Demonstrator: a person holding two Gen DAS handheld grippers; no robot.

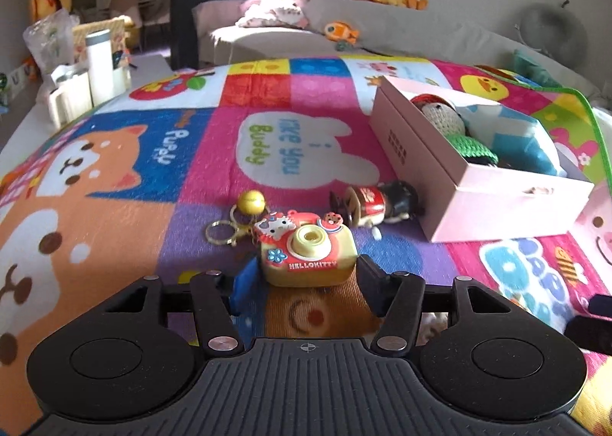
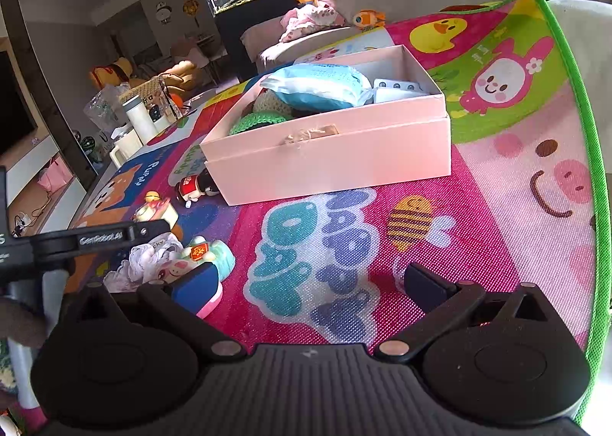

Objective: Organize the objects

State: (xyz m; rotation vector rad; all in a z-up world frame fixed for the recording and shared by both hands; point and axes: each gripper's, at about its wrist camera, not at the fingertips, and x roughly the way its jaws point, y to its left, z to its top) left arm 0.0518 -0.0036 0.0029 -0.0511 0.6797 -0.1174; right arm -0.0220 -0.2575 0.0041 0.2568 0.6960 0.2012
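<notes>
A yellow and red Hello Kitty toy camera lies on the colourful play mat, between the tips of my open left gripper; the fingers stand beside it, apart from its sides. Behind it lie a gold-ball keyring and a small red and black figurine. An open pink box at the right holds a crocheted doll and a blue pack. In the right wrist view my right gripper is open and empty over the mat, facing the box. A pink and teal toy lies by its left finger.
A white tumbler and clutter stand at the mat's far left edge. A sofa with plush toys and a fish tank are behind. The mat's green border runs along the right. The left gripper's body shows at left in the right wrist view.
</notes>
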